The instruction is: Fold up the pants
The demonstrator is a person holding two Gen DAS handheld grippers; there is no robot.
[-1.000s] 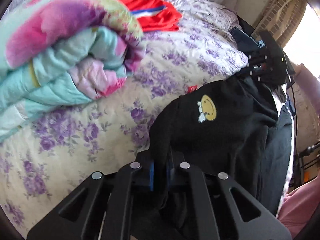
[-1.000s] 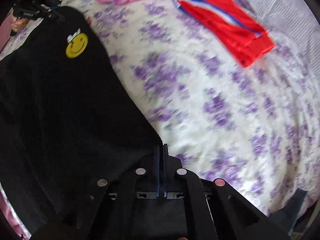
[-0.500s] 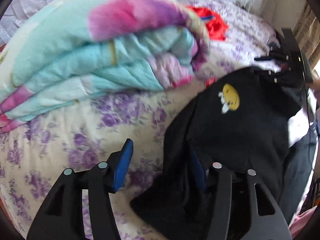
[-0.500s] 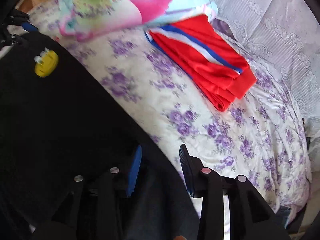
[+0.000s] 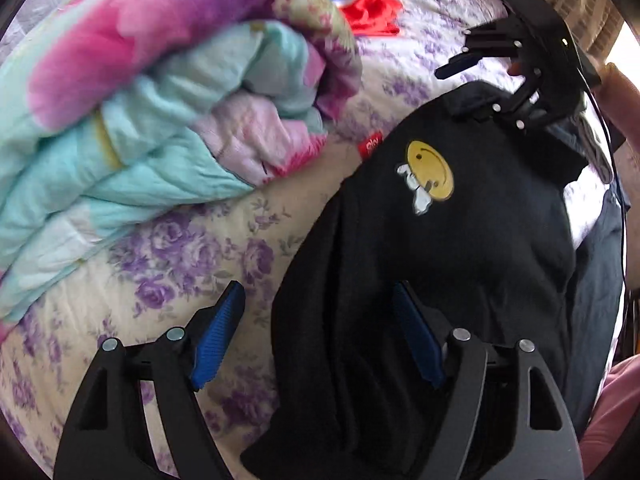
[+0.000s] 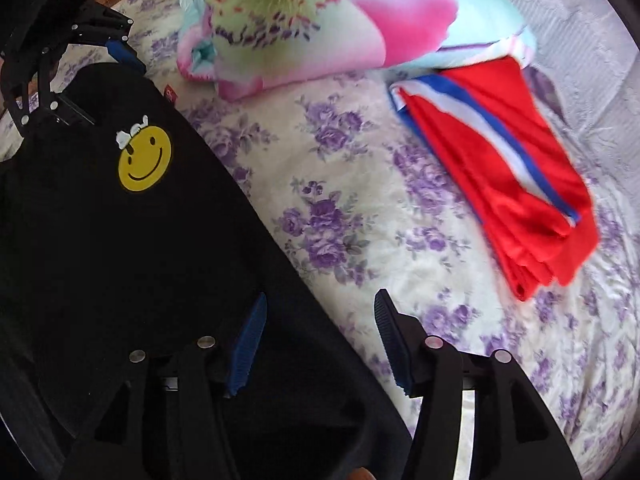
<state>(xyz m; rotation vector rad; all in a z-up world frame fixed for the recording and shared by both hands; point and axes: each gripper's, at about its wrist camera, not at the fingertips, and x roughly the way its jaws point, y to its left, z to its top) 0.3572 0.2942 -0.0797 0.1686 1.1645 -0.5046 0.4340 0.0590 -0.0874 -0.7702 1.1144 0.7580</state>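
The black pants (image 5: 440, 256) with a yellow smiley patch (image 5: 430, 176) lie on the flowered bedsheet (image 5: 192, 264); they also show in the right wrist view (image 6: 120, 248). My left gripper (image 5: 320, 332) is open, its blue pads straddling the pants' edge near one end. My right gripper (image 6: 318, 340) is open over the pants' other end, at the cloth's edge. Each gripper shows in the other's view: the right one (image 5: 516, 76) and the left one (image 6: 76, 60), both open at the pants' far ends.
A folded pink and turquoise quilt (image 5: 152, 112) lies close beside the pants. Folded red shorts (image 6: 504, 184) with a blue and white stripe lie further along the bed. A person's arm (image 5: 624, 92) is at the right.
Both grippers were shut on the pants one second ago. Both have since opened and let the cloth go, and the pants now rest on the bed.
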